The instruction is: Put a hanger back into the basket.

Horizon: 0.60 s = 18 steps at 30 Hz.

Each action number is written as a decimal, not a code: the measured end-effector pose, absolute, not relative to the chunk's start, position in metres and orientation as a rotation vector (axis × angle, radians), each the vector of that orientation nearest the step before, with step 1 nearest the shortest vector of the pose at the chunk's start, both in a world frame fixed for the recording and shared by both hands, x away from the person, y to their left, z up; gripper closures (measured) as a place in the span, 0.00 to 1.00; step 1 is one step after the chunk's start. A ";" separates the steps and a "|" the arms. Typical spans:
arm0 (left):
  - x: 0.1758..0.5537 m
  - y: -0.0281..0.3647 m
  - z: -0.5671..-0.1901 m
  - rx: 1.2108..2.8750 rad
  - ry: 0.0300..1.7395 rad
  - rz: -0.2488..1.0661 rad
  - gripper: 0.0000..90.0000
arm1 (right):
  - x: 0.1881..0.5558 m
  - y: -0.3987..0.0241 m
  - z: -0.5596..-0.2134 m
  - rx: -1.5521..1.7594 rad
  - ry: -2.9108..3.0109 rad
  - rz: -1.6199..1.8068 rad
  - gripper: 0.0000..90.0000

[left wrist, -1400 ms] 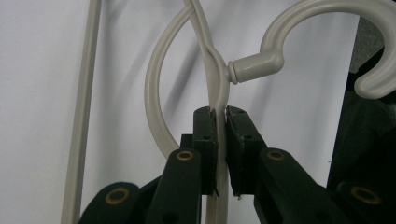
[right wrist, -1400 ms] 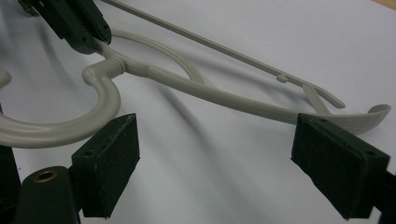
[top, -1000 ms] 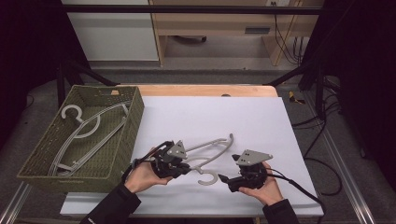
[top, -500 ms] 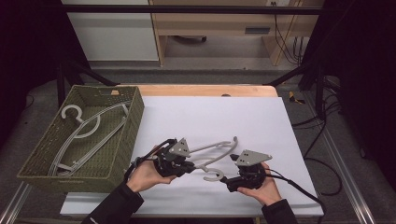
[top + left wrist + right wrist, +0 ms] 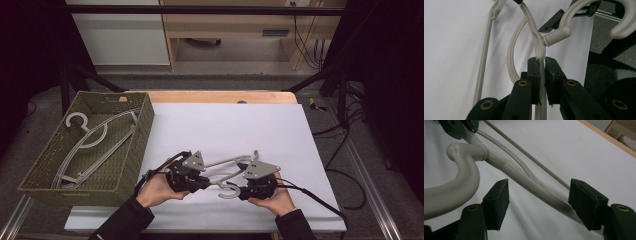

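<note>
The grey plastic hanger point(image 5: 227, 172) lies near the front edge of the white table point(image 5: 225, 125), between the two hands, its hook point(image 5: 229, 191) curling toward the person and its thin arms running off toward the far right. In the left gripper view, the left gripper point(image 5: 542, 67) is pressed tight on the hanger's shoulder bar point(image 5: 540, 50), pads pinching it just below the collar where the hook point(image 5: 579, 17) springs out. In the high view that same gripper point(image 5: 200, 182) sits in the left hand point(image 5: 157, 190), grey plate on top. Over to the right gripper point(image 5: 537, 197): jaws spread on either side of the hanger's arm point(image 5: 524, 178), and they have just been closing in, though there is daylight at the left pad while the far pad stands right at the bar. The hook point(image 5: 461, 175) bulks large at the left of that view. From above, the right gripper point(image 5: 247, 190) rests in the right hand point(image 5: 272, 200) just beside the hook. Off to the left stands a green woven basket point(image 5: 132, 150) with more grey hangers point(image 5: 90, 142) lying inside it.
</note>
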<state>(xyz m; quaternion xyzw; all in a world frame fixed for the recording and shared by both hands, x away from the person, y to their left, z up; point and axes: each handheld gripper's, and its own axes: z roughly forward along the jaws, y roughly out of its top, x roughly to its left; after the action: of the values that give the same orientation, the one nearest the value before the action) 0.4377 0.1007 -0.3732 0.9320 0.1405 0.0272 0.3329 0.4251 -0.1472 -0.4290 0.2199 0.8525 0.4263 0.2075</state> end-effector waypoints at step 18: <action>0.440 0.108 -0.397 2.507 0.396 0.042 0.90 | 0.427 -0.128 -0.440 0.238 2.407 1.038 0.64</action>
<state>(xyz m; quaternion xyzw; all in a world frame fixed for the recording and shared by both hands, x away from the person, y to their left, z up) 0.4400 0.1076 -0.3974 0.9430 0.1490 0.0160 0.2970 0.4267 -0.1278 -0.4398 0.0875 0.8850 0.3815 0.2520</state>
